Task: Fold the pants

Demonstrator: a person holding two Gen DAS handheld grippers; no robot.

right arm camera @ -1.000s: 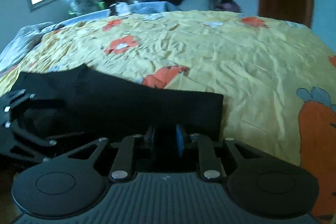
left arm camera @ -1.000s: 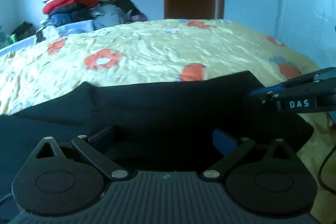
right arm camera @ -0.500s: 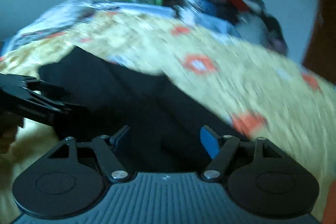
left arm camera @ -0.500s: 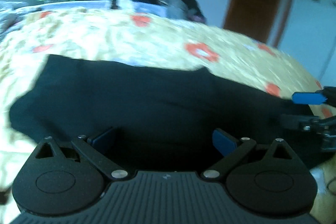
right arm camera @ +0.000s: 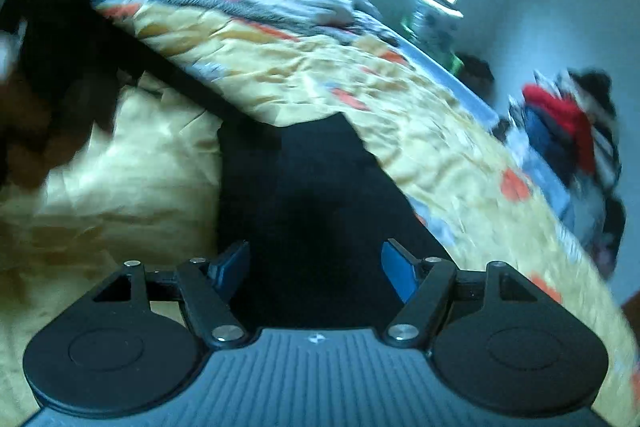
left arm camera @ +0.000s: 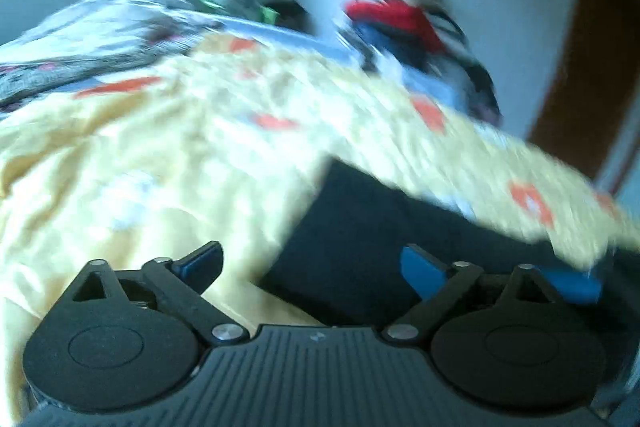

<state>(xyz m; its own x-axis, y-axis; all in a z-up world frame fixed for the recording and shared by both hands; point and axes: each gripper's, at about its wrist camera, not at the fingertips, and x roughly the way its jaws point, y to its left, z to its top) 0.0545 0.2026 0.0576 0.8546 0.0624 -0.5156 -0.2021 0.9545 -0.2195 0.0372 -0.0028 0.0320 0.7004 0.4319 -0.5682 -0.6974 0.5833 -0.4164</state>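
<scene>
Home bedroom: bed (left arm camera: pixel 160 155), clothes pile (left arm camera: pixel 408 27)

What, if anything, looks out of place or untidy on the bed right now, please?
The dark pants lie folded and flat on the yellow bedspread. Only the heaped clothes pile at the far edge looks untidy; blur hides finer detail.

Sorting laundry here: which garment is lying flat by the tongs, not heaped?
The black pants, spread on the yellow bedspread before the open right tongs; the rest sit heaped in the pile.
</scene>
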